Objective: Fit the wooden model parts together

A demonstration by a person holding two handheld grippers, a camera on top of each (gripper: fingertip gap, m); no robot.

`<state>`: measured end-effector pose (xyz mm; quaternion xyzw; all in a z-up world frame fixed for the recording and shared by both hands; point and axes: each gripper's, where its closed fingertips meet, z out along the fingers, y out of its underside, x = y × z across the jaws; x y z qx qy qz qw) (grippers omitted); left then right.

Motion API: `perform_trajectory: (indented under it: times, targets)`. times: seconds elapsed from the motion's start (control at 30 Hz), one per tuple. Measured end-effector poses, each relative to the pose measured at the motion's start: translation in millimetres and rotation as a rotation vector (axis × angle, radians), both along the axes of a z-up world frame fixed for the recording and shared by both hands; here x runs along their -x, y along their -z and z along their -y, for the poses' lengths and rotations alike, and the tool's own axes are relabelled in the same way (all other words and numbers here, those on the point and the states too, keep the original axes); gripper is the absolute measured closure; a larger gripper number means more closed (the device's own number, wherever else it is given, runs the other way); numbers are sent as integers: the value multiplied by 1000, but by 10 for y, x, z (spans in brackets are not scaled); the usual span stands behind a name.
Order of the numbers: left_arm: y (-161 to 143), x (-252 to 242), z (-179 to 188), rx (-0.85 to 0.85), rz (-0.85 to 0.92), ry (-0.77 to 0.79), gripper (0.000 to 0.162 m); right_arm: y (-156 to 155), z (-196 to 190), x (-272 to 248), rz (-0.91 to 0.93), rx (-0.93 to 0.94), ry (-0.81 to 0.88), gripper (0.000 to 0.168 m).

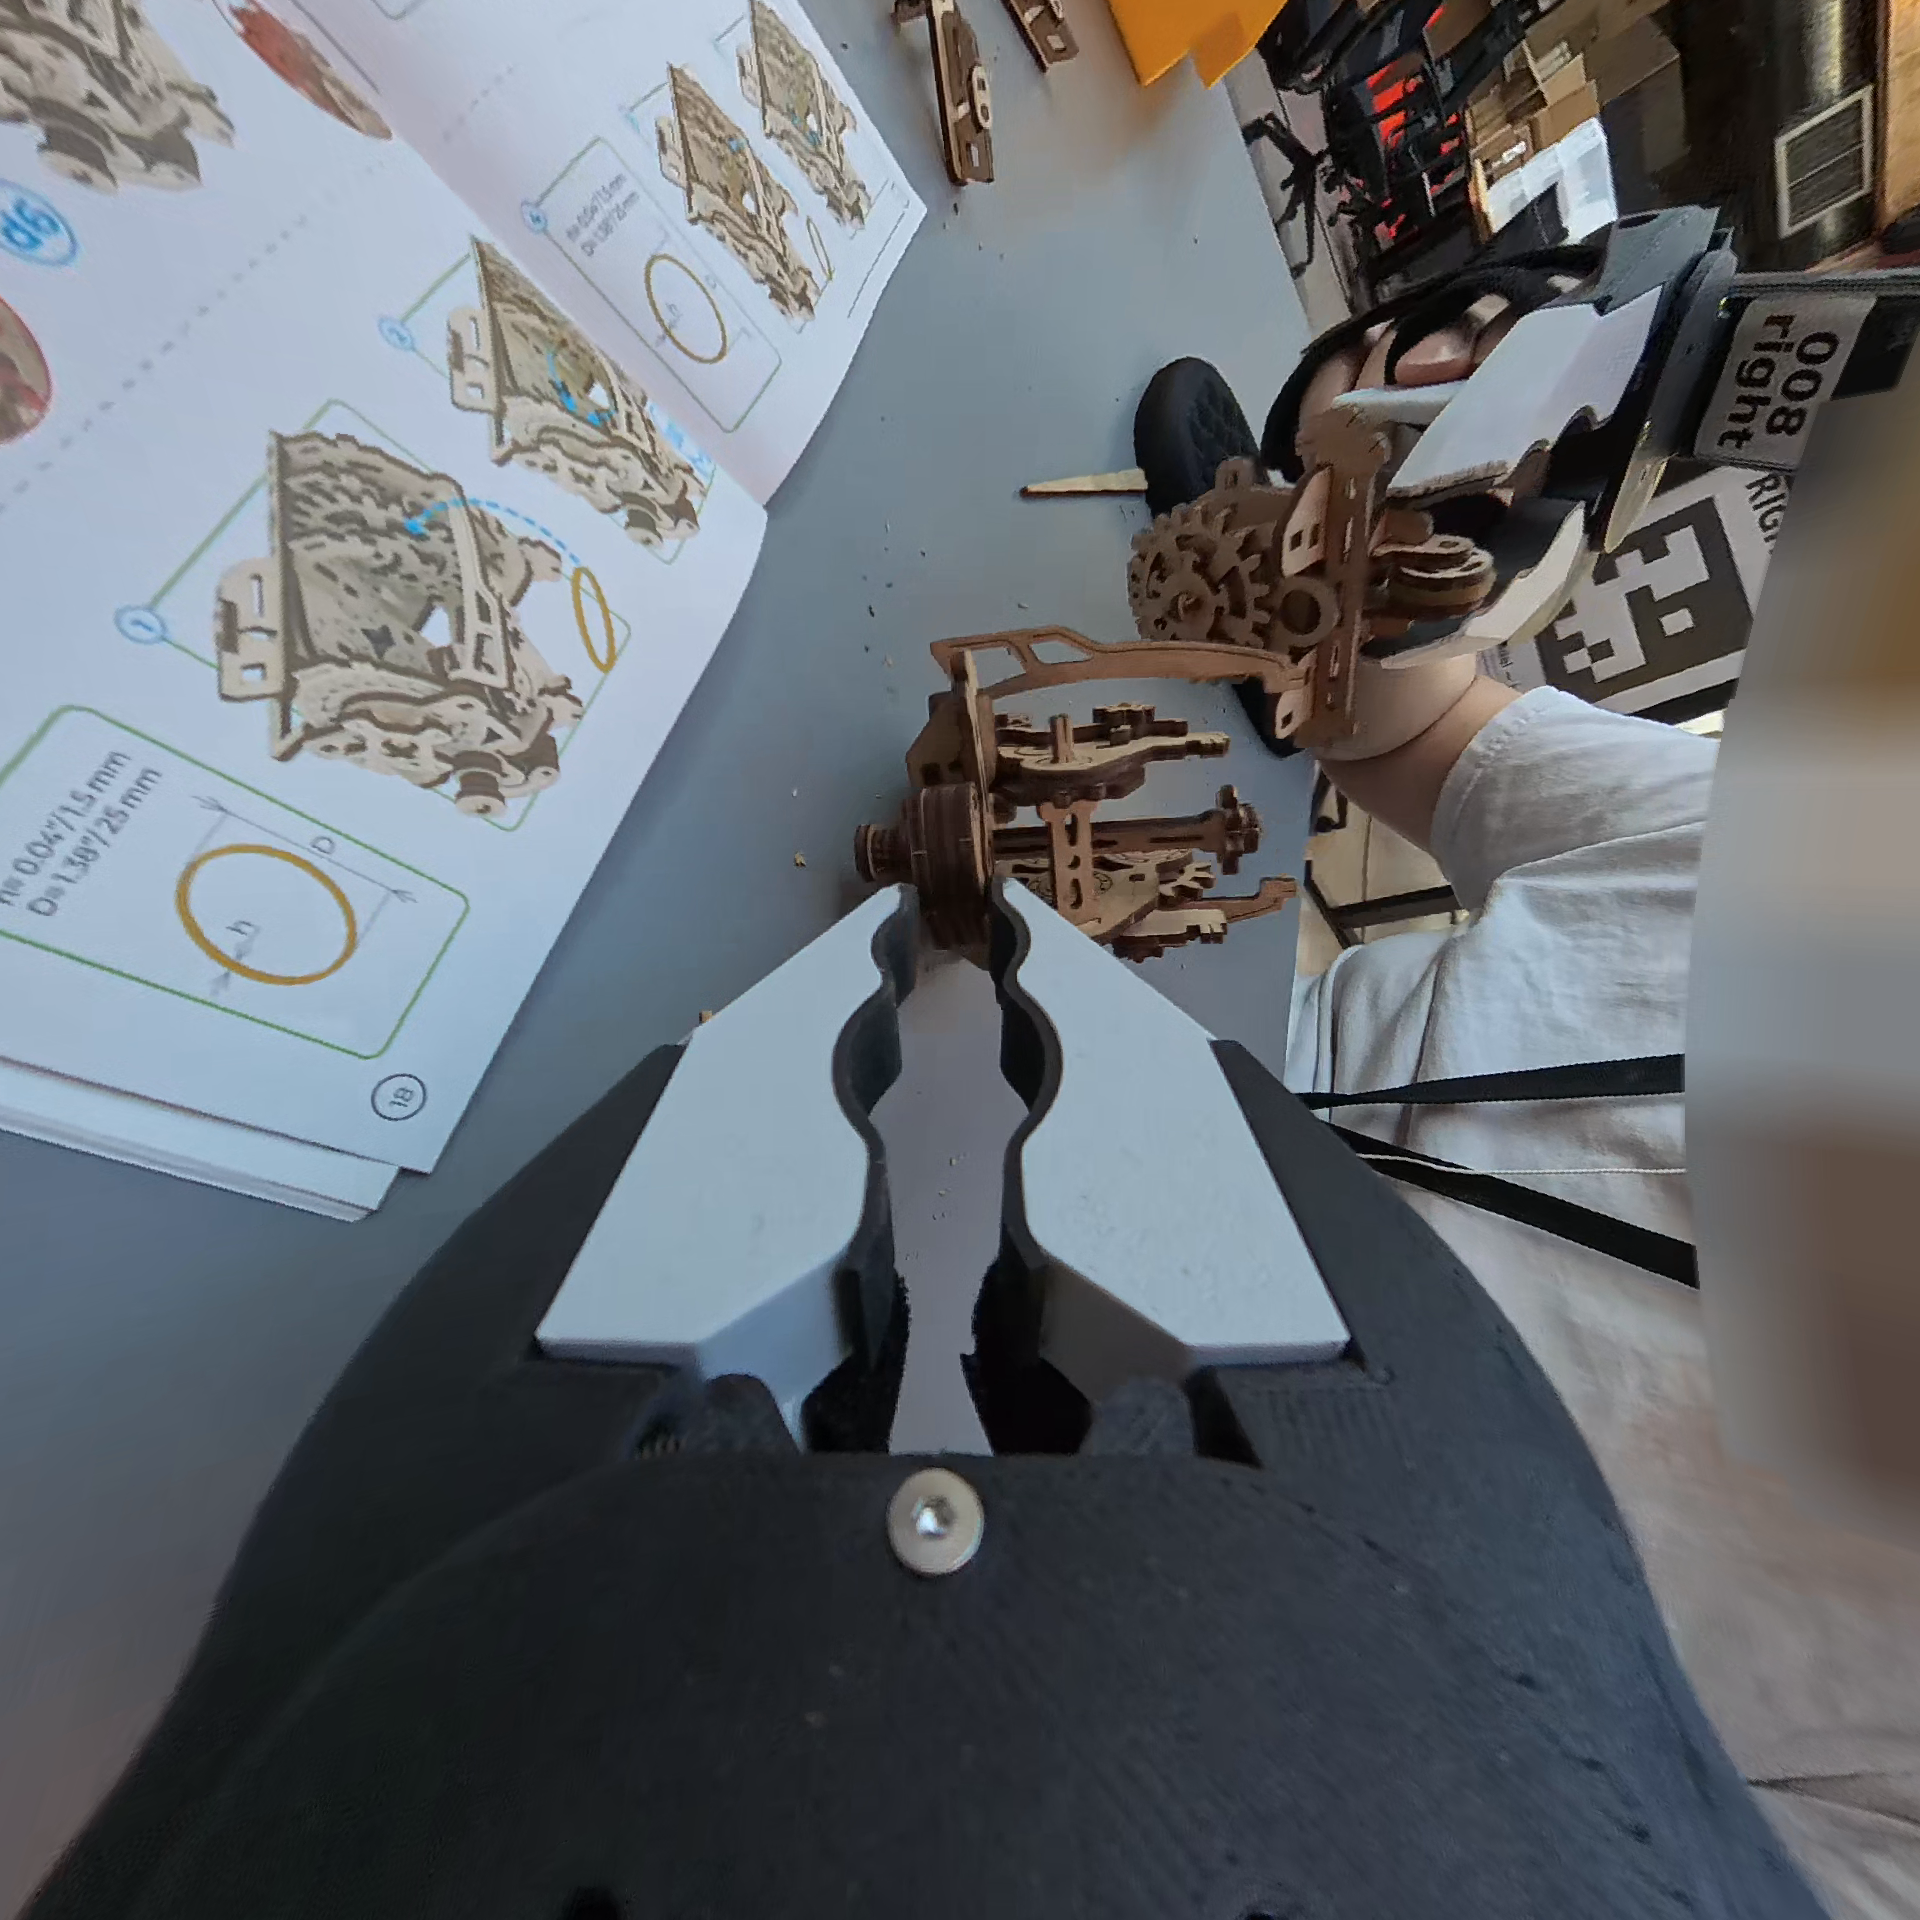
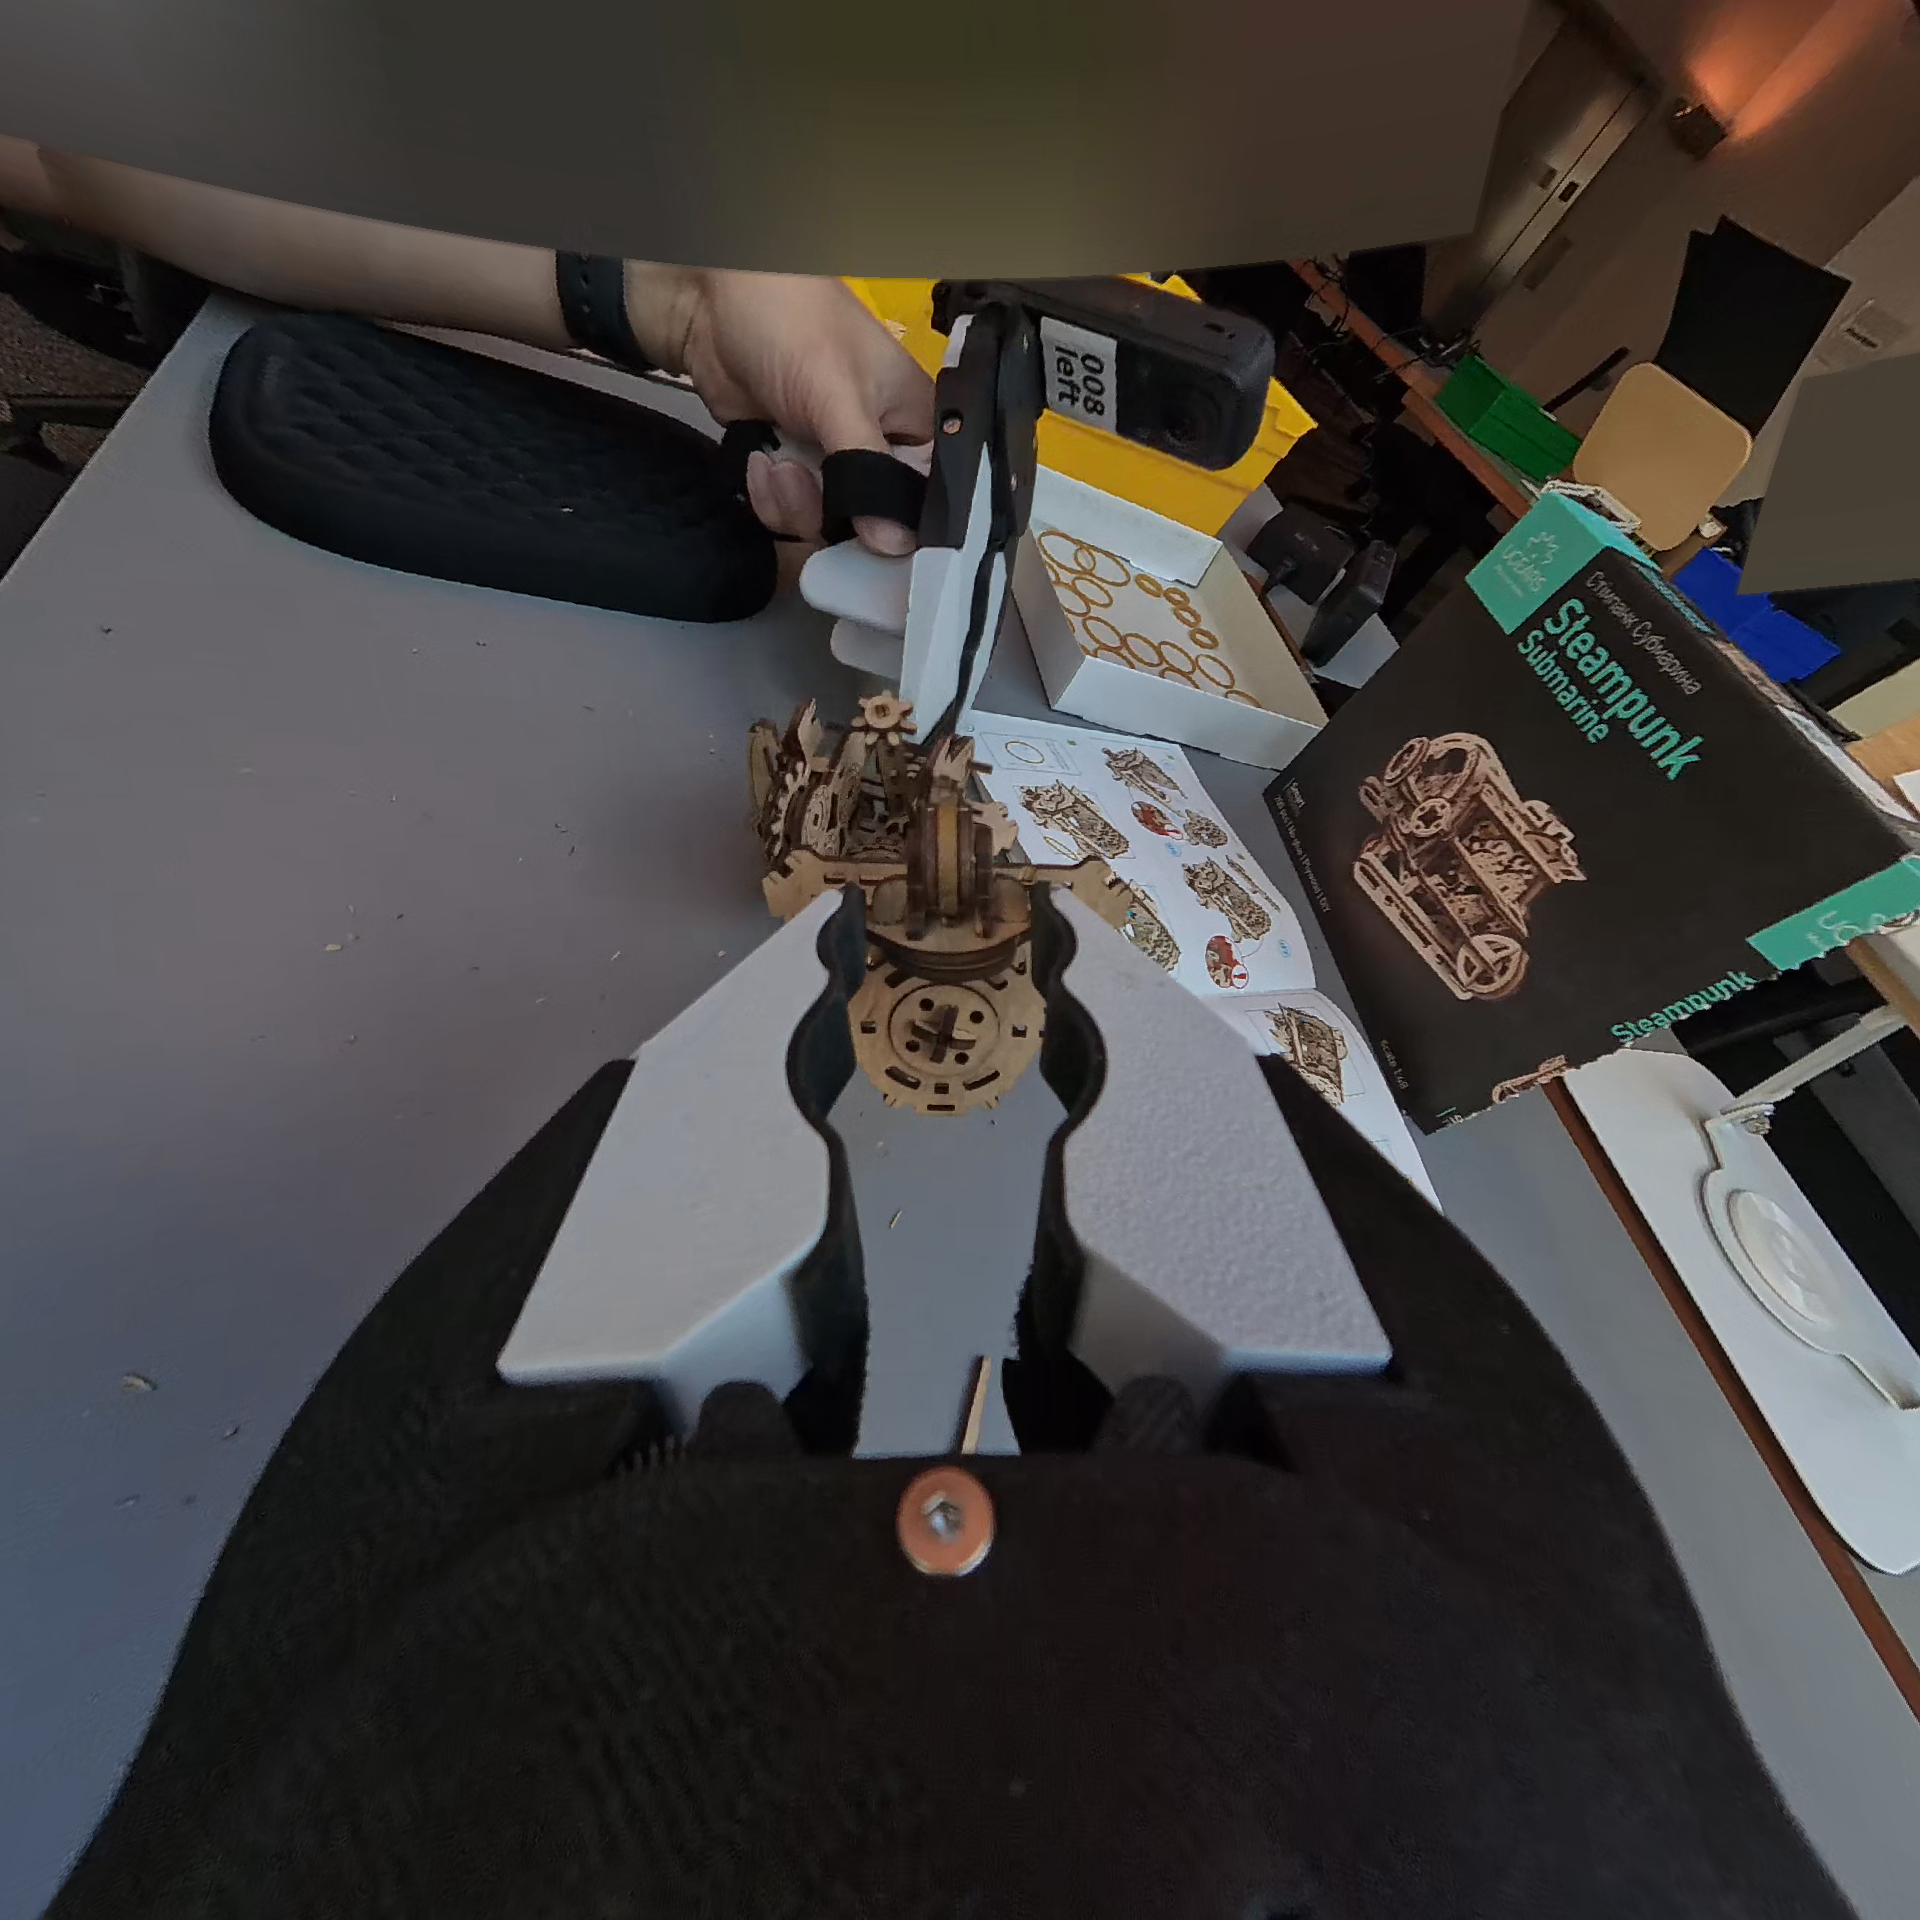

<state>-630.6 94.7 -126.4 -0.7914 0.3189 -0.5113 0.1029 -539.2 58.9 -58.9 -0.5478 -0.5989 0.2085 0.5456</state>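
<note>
Above grey tabletop (image 1: 1039,343), left hand-held gripper (image 1: 951,920) pinches wheel end of wooden model (image 1: 1049,821); right hand-held gripper (image 2: 945,940) clamps gear assembly (image 2: 940,1023), both touching.

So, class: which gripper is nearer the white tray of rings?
Left. The left gripper holds the wooden model right beside the tray; the right gripper holds a gear part on the model's far side.
</note>
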Motion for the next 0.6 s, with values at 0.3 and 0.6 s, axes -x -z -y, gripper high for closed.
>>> perform_trajectory:
  times: [0.3, 0.6]
  targets:
    - [-231, 75, -13, -380, -329, -184, 152, -69, 78, 159, -85, 73, 50, 138]
    - [-217, 104, 22, -360, -345, -320, 152, 16, 191, 292, -78, 36, 23, 139]
